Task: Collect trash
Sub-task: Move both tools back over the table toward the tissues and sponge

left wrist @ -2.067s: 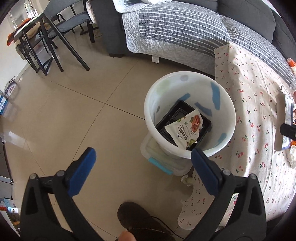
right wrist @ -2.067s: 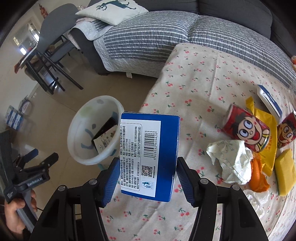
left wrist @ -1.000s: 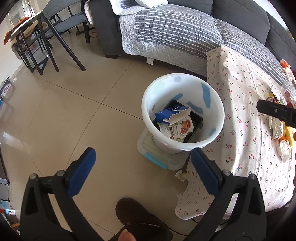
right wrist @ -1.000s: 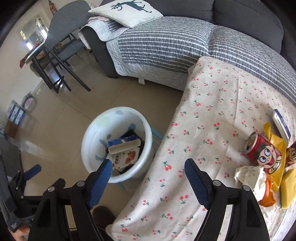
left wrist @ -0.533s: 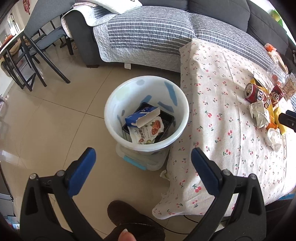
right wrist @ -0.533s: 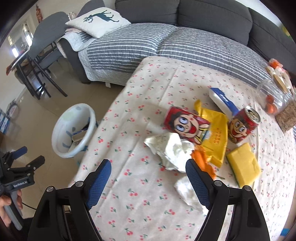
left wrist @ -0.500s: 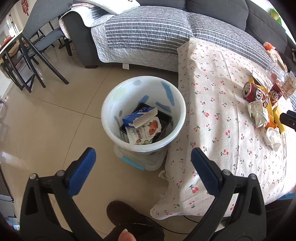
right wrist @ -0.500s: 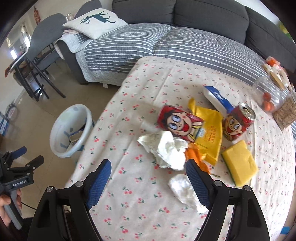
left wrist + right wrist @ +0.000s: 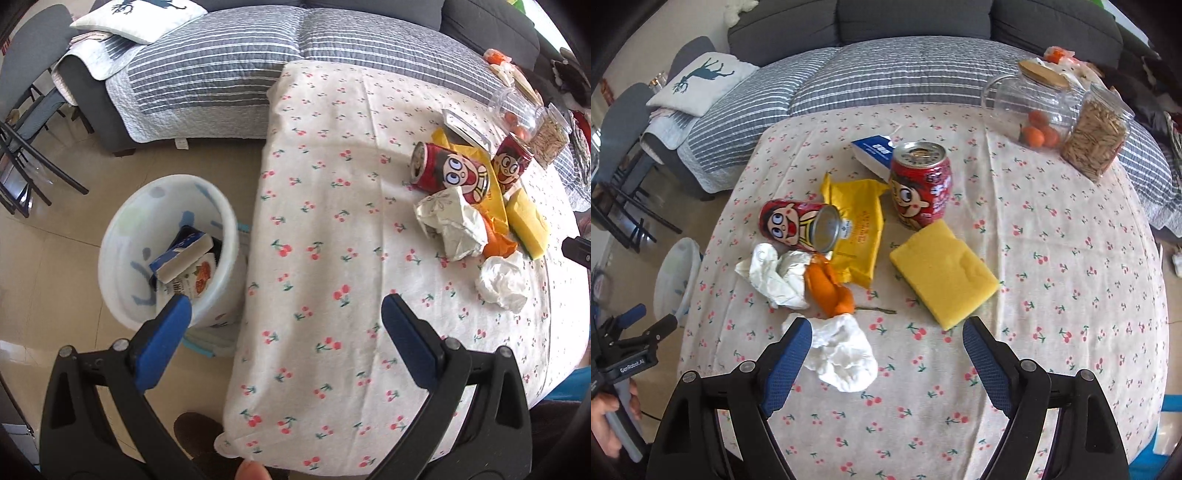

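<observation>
Right hand-held gripper (image 9: 882, 341): jaws spread wide, nothing between them, hovering over the worktop (image 9: 1052, 295) with its cherry-print cloth. Crumpled white tissue (image 9: 846, 352) lies just ahead of the left finger, partly between the two fingers. Just beyond it, orange peel (image 9: 831, 290) with a thin stem beside it. Left of the peel, a larger crumpled white paper (image 9: 775, 275), touching it. Yellow sponge (image 9: 943, 273) lies flat ahead, nearer the right finger. Behind the paper, a red cartoon can (image 9: 798, 225) on its side, its open end toward the camera, resting against a yellow wrapper (image 9: 858, 229). A second red can (image 9: 919, 184) stands upright past the sponge; a blue-and-white carton (image 9: 873, 153) lies flat behind it. Far right: two clear jars, one with small orange fruit (image 9: 1028, 107), one with seeds (image 9: 1095, 136).

Left hand-held gripper (image 9: 282, 317): also wide open and empty, held over the near-left edge of the worktop, well apart from the trash cluster. White bin (image 9: 166, 254) stands on the floor just off the worktop's left edge, beyond the left finger. Inside it: a blue box (image 9: 184, 251) lying tilted on a snack packet (image 9: 195, 278).

Striped grey sofa (image 9: 886, 74) behind the worktop.
</observation>
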Motion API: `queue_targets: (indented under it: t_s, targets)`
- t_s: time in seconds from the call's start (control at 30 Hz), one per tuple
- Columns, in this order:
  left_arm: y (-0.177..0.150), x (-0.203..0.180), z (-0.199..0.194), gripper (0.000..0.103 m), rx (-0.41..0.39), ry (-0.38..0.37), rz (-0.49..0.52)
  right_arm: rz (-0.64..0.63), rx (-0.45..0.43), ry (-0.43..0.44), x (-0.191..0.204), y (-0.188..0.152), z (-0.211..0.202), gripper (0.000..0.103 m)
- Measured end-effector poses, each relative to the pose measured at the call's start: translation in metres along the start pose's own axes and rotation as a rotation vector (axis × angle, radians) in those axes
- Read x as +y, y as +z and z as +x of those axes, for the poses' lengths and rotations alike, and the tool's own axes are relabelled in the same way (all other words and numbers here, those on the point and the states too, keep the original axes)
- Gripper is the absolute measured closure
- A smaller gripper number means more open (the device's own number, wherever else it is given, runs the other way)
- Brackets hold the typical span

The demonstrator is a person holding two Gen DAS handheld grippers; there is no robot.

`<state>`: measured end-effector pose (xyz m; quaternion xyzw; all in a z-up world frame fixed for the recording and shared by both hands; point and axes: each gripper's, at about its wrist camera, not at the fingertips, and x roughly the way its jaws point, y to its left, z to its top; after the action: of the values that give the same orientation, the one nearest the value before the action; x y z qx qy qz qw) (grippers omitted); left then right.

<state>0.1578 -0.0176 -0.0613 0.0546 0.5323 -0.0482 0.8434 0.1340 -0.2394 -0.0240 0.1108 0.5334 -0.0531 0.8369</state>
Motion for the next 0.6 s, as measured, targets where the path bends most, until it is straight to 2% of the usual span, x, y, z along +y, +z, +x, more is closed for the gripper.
queue_targets:
  t_s: [0.33,0.6]
  targets:
    - [0.031,-0.081,0.013,0.002,-0.03,-0.131,0.066,0.054,0.037,-0.04,-0.057,-0.01,0.002,0.018]
    - [0.044,-0.113,0.03,0.035,-0.026,-0.243,0.073,0.102,0.045,-0.055,-0.087,-0.017,0.0,0.018]
